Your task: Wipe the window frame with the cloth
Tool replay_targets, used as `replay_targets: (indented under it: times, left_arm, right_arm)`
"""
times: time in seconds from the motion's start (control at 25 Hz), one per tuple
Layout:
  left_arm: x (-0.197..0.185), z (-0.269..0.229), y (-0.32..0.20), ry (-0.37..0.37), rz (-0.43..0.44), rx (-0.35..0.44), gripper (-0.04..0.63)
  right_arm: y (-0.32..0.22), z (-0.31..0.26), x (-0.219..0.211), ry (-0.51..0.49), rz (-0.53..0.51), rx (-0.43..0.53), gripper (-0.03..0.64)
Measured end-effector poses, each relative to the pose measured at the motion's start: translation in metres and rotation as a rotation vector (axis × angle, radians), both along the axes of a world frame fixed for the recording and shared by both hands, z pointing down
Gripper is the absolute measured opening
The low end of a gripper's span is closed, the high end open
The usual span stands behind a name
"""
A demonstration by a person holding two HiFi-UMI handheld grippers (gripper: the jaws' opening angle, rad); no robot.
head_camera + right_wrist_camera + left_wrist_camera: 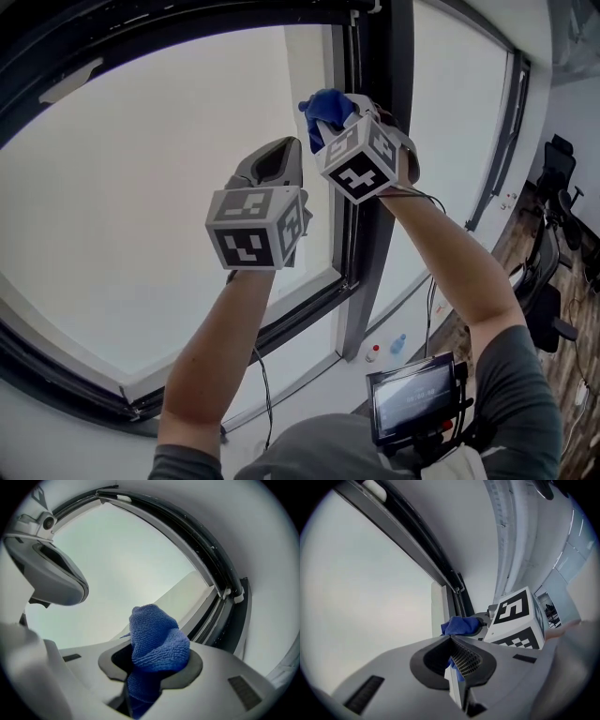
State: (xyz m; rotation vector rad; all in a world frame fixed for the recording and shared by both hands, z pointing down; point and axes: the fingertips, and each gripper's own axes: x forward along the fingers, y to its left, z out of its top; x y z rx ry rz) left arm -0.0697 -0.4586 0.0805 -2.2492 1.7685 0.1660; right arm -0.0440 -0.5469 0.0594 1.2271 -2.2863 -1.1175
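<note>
"Blue cloth [157, 639], bunched and fuzzy, points up at the frame [377, 206], pinched in the right gripper [151, 665]."
"And the left gripper [457, 660]?"
"Jaws pressed together, empty."

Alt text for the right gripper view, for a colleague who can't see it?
The right gripper is clamped on a bunched blue microfibre cloth that bulges above its jaws. Beyond, the dark window frame arcs around pale glass; the grey left gripper shows at upper left.
</note>
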Motion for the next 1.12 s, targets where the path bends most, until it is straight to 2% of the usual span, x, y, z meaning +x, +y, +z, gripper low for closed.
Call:
replay_targets:
  times: [0.44, 1.12]
  left_arm:
    - [-0.003, 0.055, 0.008, 0.006, -0.016, -0.056, 0.002]
    - [-0.009, 0.182, -0.014, 0.061, -0.043, -0.252, 0.002]
  right_arm:
    - [0.0, 0.08, -0.002, 0.027, -0.014, -0.09, 0.14]
    - [-0.005, 0.215, -0.012, 0.06, -0.056, -0.265, 0.14]
